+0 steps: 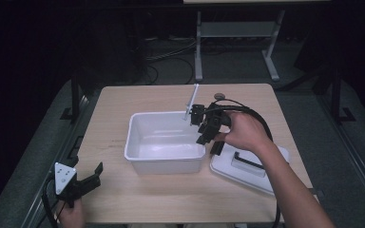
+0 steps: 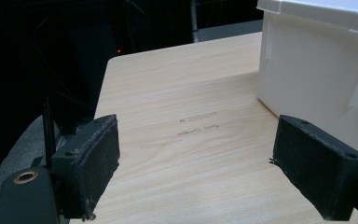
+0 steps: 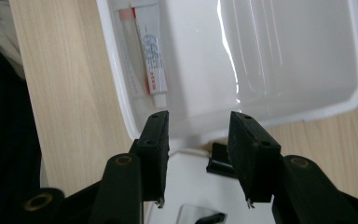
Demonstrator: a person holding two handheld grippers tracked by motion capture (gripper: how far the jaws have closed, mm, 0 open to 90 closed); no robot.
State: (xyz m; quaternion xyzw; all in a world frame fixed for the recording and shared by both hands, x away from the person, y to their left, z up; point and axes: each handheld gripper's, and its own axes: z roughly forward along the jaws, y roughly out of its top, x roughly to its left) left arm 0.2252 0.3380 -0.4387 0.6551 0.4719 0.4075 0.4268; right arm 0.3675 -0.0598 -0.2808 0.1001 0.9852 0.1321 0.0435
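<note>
Near edge: left tongs (image 1: 92, 175) rest low on the pale wood table (image 1: 138, 204), wide apart, nothing btwn. Mid-table, white tub (image 1: 134, 137) w/ a tube (image 3: 151, 51) lying along one wall (lid (image 1: 275, 183) beside it). Right tongs (image 1: 204, 128) over the tub, partly apart, empty. Beyond: dark floor, cables, grey table legs (image 1: 198, 47).

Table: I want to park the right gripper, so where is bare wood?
Free: the table strip behind the bin, the left side beside it, and the front edge between the left gripper and the lid. Crowded: the right side, where the lid sits beside the bin under the right gripper.
</note>
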